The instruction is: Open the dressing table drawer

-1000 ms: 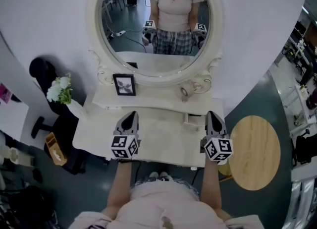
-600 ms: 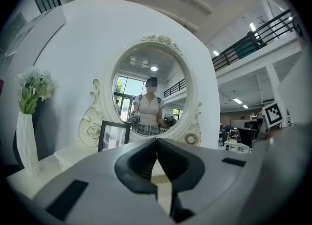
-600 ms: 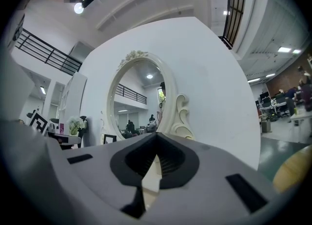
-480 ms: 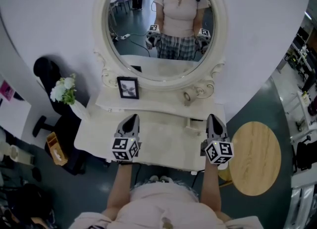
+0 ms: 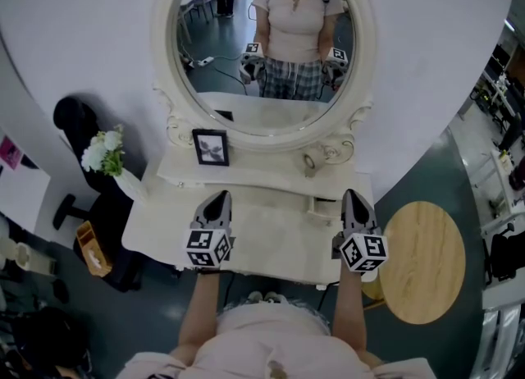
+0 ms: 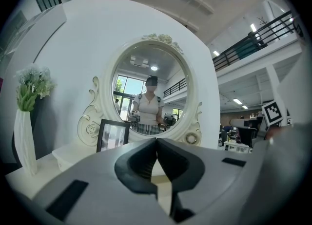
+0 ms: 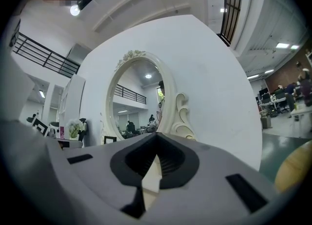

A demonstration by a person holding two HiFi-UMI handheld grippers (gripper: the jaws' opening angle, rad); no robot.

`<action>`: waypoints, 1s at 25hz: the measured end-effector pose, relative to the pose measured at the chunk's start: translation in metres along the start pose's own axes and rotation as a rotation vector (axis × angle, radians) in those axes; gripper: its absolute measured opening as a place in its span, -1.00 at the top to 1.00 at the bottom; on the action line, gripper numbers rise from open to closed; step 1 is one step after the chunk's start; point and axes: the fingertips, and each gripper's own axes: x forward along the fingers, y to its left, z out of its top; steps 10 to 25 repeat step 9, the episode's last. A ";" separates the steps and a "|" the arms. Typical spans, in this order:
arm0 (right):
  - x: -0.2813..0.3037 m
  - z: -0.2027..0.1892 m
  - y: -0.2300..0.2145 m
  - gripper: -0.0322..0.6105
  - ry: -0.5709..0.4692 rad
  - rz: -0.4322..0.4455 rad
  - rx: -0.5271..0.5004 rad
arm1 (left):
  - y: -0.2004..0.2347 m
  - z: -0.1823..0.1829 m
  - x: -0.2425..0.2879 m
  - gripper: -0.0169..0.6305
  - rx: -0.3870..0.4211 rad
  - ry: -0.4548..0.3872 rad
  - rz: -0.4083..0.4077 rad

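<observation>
Fingers (image 6: 140, 163): clenched tip to tip on both the left gripper (image 5: 216, 198) and the right gripper (image 5: 353, 198), with nothing between either pair. Both are held level over the table (image 5: 271, 234), well apart. Drawer (image 5: 320, 202): a small white front set under the back shelf (image 5: 246, 174), just ahead of the right gripper and slightly to its inner side. It looks about shut; its pull is too small to make out. Handling, as judged: light, rigid painted wood with a smooth and likely slippery finish, sliding straight toward the person. It is best taken at the centre of the front, by the knob or lower lip, with the jaws opened first. A pull off to one side may bind it in its slot. Room: the bare tabletop in front of the drawer gives it free travel, limited by the table's front edge at the person's body. Above and behind stand the mirror (image 5: 271, 49) and a photo frame (image 5: 210, 147), with flowers (image 5: 102, 152) at the far left, all clear of the path. A round wooden stool (image 5: 422, 250) stands beside the table's right end.
</observation>
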 end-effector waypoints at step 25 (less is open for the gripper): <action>0.006 -0.002 0.000 0.86 0.006 0.007 0.002 | 0.003 -0.003 0.004 0.86 -0.001 0.005 0.003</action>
